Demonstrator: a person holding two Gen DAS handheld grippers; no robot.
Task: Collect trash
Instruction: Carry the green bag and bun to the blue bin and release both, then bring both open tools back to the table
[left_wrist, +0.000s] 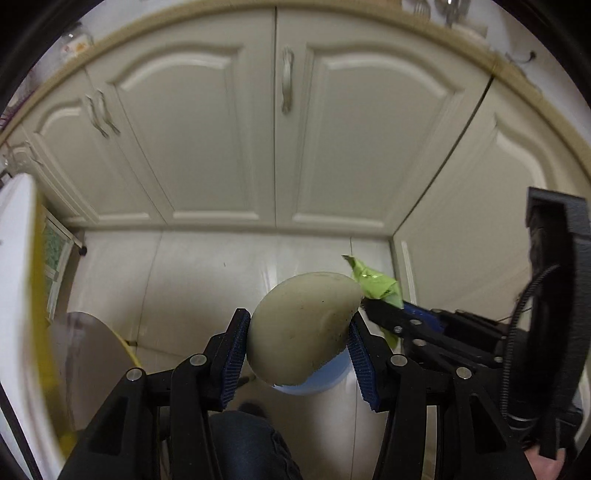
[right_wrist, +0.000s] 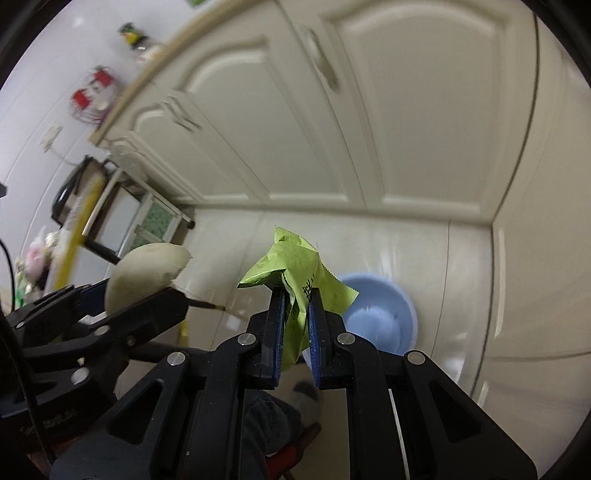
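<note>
My left gripper (left_wrist: 297, 334) is shut on a pale, rounded piece of peel or rind (left_wrist: 303, 325), its blue pads pressing both sides. The same peel (right_wrist: 146, 273) shows at the left of the right wrist view. My right gripper (right_wrist: 297, 299) is shut on a crumpled lime-green wrapper (right_wrist: 291, 266), also seen beside the peel (left_wrist: 375, 282) from the left wrist. A light blue plastic bin (right_wrist: 376, 314) stands on the floor just beyond and below both grippers; from the left wrist only its rim (left_wrist: 317, 384) peeks out under the peel.
Cream cabinet doors (left_wrist: 277, 129) close off the far side and the right, above a glossy white tile floor (left_wrist: 192, 280). A yellow-and-white object (left_wrist: 26, 295) fills the left edge. A kettle (right_wrist: 72, 192) on a stand sits far left. A person's dark-trousered leg (left_wrist: 243, 443) is below.
</note>
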